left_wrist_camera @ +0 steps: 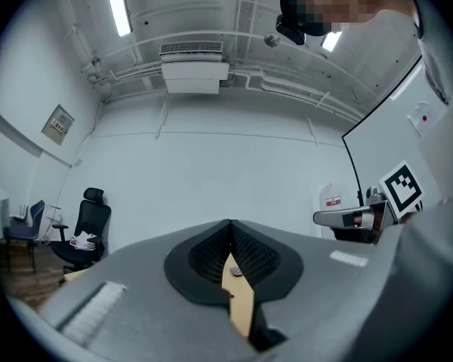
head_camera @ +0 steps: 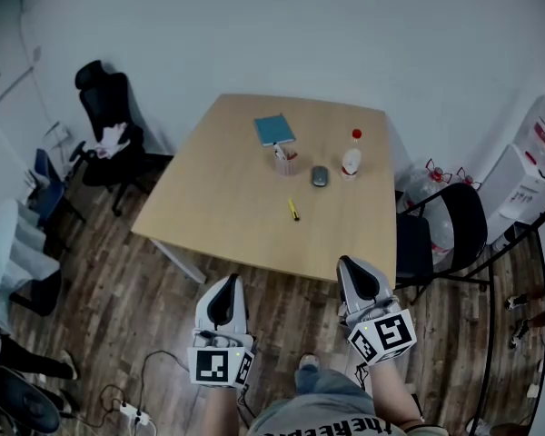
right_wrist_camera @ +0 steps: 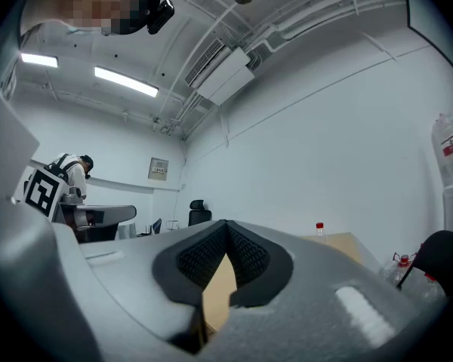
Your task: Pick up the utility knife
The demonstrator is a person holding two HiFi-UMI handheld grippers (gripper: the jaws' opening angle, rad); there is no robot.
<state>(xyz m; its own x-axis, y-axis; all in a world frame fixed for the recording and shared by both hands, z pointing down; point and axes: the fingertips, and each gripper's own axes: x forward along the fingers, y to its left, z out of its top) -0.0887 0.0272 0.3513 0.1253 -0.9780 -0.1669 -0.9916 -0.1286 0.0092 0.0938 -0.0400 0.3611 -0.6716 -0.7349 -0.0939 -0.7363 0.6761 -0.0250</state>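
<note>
Plainly, the small slim yellow utility knife [head_camera: 293, 210] lies flat on the light wooden square table [head_camera: 227, 198]. It sits toward the near half, apart from the grey computer mouse [head_camera: 320, 176] and the white bottle with a red cap [head_camera: 351, 160] farther back. Both tools hang short of the table's near edge, over the wood-plank floor and well apart from the knife. The left gripper [head_camera: 225, 286] has its black ribbed pads clenched together with nothing between them, and the right gripper [head_camera: 354, 266] is clenched and empty too.

The knife looks light and stiff, probably a hard plastic body that could slide on the smooth tabletop. Because it lies so low, the jaws would need to part and come down on either side of its narrow width. Mid-body seems the safest place to take hold, where it should balance. Which end carries the blade is too small to tell.
</note>
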